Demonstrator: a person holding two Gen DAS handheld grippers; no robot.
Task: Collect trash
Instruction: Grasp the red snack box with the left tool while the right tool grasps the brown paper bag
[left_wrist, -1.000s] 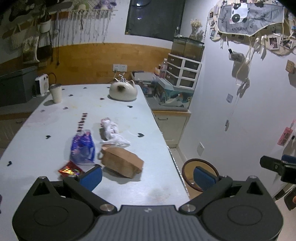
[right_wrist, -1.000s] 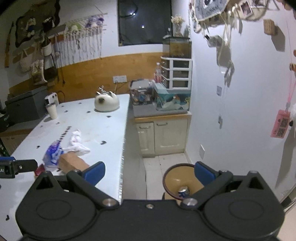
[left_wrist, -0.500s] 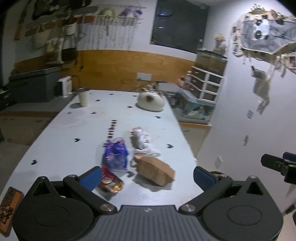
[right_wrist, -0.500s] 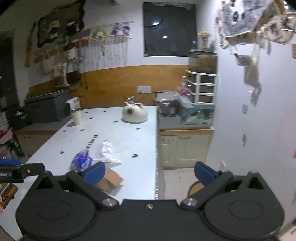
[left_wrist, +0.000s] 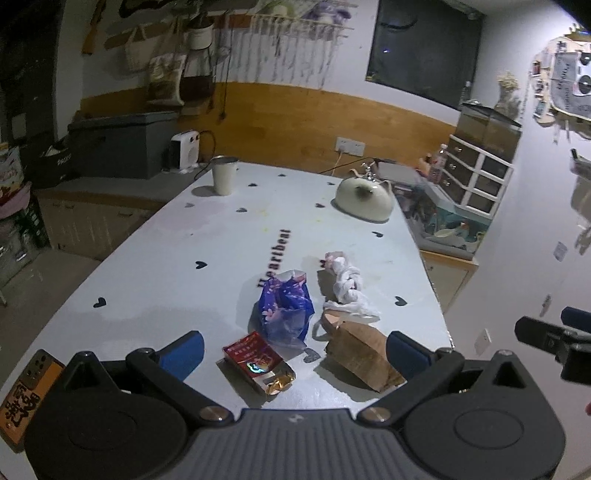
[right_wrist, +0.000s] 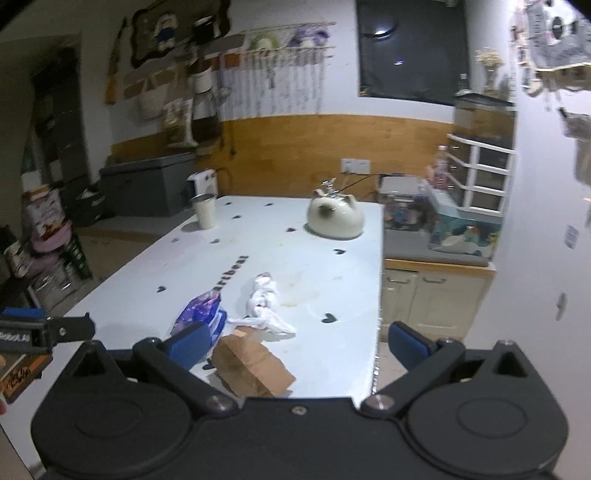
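Left wrist view | left gripper (left_wrist: 293, 345) and right gripper (right_wrist: 299, 341) both released, empty | crumpled brown paper bag (left_wrist: 360, 356) near tabletop's (left_wrist: 155, 266) right front corner | likely light, crushable; pinch its folded top

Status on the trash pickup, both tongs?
Left tongs open, empty. Right tongs open, empty. Red snack wrapper, blue plastic bag, brown paper bag, white crumpled tissue on table, untouched. Nothing blocking.

Surface: white table (left_wrist: 155, 266), black heart marks, centre frame.
Near edge: red wrapper (left_wrist: 255, 358), brown paper bag (left_wrist: 360, 356), blue bag (left_wrist: 284, 306), white crumpled plastic (left_wrist: 345, 280).
Far end: cup (left_wrist: 223, 175) upper left, cat-shaped kettle (left_wrist: 364, 199) upper right.
Lower left: phone (left_wrist: 26, 395).
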